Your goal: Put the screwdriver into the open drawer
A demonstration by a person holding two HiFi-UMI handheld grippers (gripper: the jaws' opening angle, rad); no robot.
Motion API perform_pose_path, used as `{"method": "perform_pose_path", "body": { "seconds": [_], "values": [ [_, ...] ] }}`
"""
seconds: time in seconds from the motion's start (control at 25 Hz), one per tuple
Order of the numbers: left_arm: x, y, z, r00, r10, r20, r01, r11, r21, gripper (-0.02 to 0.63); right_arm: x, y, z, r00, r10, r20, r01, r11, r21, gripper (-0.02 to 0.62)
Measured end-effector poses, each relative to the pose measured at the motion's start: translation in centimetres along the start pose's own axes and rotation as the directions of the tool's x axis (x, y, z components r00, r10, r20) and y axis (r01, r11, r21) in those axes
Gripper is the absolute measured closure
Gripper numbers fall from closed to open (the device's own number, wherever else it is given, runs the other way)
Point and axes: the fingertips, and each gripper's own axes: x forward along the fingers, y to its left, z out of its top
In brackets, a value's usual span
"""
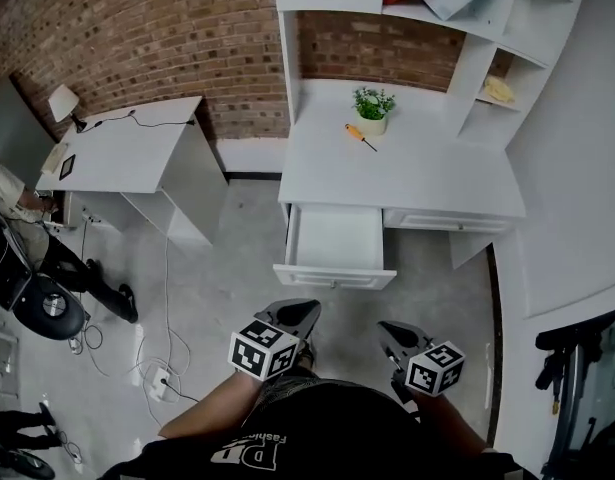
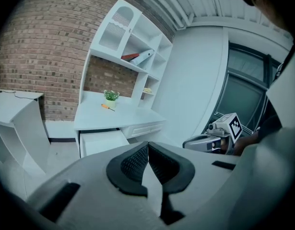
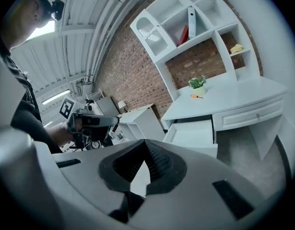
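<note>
An orange-handled screwdriver (image 1: 360, 136) lies on the white desk (image 1: 417, 183) next to a small potted plant (image 1: 372, 108); it also shows as the screwdriver (image 2: 107, 107) in the left gripper view and the screwdriver (image 3: 196, 96) in the right gripper view. Below the desktop the left drawer (image 1: 334, 244) is pulled out and empty. My left gripper (image 1: 307, 313) and right gripper (image 1: 385, 330) hover over the floor, well short of the desk. Both are shut with nothing between the pads, the left gripper (image 2: 147, 150) and the right gripper (image 3: 145, 147) alike.
A second white desk (image 1: 127, 148) with a lamp stands at the left by the brick wall. Shelves (image 1: 467, 8) rise above the main desk. Cables and a power strip (image 1: 157, 378) lie on the floor at the left. A seated person's legs (image 1: 87, 278) are at the far left.
</note>
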Motion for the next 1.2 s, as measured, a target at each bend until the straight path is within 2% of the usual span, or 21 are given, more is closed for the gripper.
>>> {"method": "perform_pose_path", "body": {
  "seconds": [0.24, 0.44, 0.68, 0.88, 1.2],
  "values": [
    [1.4, 5.9, 6.0, 0.999, -0.022, 0.040, 0.021, 0.999, 0.036, 0.588, 5.3, -1.0, 6.3, 0.999, -0.039, 0.004, 0.039, 0.995, -0.090, 0.591],
    [2.9, 10.8, 7.8, 0.999, -0.036, 0.015, 0.035, 0.998, 0.053, 0.588, 9.4, -2.8, 10.0, 0.996, -0.085, 0.008, 0.085, 0.990, -0.109, 0.591],
    [4.2, 16.3, 9.3, 0.999, -0.054, -0.004, 0.054, 0.997, 0.048, 0.588, 14.4, -4.5, 11.5, 0.992, -0.121, -0.018, 0.119, 0.988, -0.097, 0.591],
    [5.9, 19.5, 10.9, 0.998, -0.067, -0.012, 0.068, 0.995, 0.074, 0.588, 17.7, -6.0, 12.6, 0.990, -0.137, -0.025, 0.135, 0.987, -0.089, 0.591],
    [8.4, 21.9, 11.4, 0.998, -0.039, -0.058, 0.043, 0.997, 0.058, 0.588, 19.6, -9.9, 15.9, 0.984, -0.168, -0.059, 0.159, 0.979, -0.128, 0.591]
  ]
}}
